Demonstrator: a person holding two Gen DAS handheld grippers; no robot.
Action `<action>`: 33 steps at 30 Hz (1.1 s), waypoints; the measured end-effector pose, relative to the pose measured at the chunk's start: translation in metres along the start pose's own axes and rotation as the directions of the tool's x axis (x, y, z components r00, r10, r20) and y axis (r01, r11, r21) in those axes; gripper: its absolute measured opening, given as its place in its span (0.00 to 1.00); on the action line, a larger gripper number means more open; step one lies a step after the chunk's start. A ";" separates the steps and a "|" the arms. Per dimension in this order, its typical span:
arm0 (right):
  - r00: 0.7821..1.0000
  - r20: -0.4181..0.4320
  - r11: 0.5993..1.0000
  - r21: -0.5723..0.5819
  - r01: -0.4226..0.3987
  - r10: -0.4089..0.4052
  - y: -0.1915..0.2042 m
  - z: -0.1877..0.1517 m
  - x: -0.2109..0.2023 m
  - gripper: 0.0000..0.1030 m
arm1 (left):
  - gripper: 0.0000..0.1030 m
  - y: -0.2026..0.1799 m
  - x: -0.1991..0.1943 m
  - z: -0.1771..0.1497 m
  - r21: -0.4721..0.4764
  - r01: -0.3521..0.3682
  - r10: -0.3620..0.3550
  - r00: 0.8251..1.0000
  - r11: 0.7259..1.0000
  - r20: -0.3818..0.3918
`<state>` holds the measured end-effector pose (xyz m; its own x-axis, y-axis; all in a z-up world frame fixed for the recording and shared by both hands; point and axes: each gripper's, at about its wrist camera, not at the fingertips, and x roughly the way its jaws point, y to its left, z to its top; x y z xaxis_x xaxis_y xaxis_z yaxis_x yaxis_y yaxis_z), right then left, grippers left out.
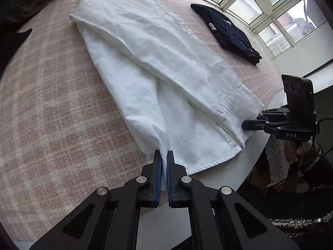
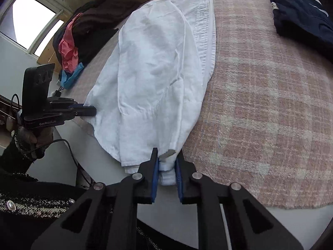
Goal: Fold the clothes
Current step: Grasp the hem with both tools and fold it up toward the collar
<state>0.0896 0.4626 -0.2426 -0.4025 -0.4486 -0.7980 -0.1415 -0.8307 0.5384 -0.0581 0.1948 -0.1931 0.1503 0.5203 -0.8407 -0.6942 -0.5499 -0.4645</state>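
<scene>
L gripper (image 1: pixel 164 156) pinches white shirt (image 1: pixel 158 66); navy garment (image 1: pixel 229 31) apart.

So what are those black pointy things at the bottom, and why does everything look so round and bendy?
Those are hand-held grippers: pinching tongs a person squeezes, one in each hand. A tiny wide-eyed camera sits on each, which bends the picture. One picture looks along the left hand-held gripper, the other along the right hand-held gripper. Both are pinched shut on the near edge of a white shirt, which lies stretched out on a pink checked blanket. Each camera also sees the other gripper off to the side. A folded dark blue garment lies further away, and a pile of unfolded clothes waits by the window.
</scene>
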 end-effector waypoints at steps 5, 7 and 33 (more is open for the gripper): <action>0.970 0.087 0.952 0.187 -0.240 0.228 -0.021 0.012 -0.021 0.11 | 0.03 0.010 -0.039 0.022 -0.068 0.167 -0.161 0.983 0.984 0.091; 0.946 0.148 0.922 0.225 -0.315 0.287 -0.022 0.023 -0.034 0.11 | 0.03 0.015 -0.053 0.037 -0.086 0.218 -0.206 0.970 0.972 0.129; 0.951 0.240 0.924 0.280 -0.259 0.194 -0.051 0.226 0.003 0.57 | 0.45 0.132 -0.049 0.168 -0.291 0.239 -0.141 0.937 0.926 0.320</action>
<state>-0.1091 0.5784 -0.2114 -0.6270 -0.5093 -0.5895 -0.2794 -0.5594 0.7804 -0.2759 0.2062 -0.1662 0.0138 0.7740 -0.6330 -0.4024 -0.5753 -0.7121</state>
